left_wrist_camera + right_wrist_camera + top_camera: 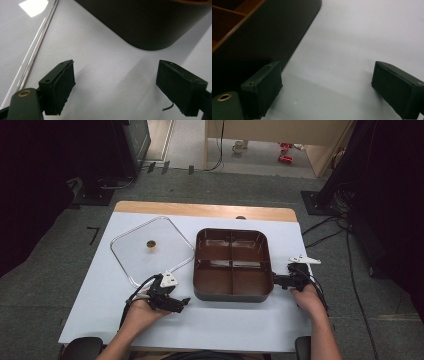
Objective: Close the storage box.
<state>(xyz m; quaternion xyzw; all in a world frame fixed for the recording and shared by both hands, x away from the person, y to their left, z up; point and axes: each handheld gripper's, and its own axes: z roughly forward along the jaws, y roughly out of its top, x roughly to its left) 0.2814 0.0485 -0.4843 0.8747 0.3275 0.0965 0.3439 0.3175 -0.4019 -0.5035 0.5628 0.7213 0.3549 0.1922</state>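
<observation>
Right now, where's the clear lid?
In the high view the clear lid lies flat on the white table, left of the brown tray, with the left gripper just below its near corner.

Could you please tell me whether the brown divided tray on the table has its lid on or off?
Off. The brown four-compartment tray stands uncovered, its compartments empty, and the clear square lid with a small knob lies flat on the white table beside it.

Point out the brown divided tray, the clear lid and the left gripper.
brown divided tray (pixel 232 293), high view, near outer wall.
clear lid (pixel 137 256), high view, flat clear pane.
left gripper (pixel 116 85), left gripper view, midway between open jaws.
</observation>
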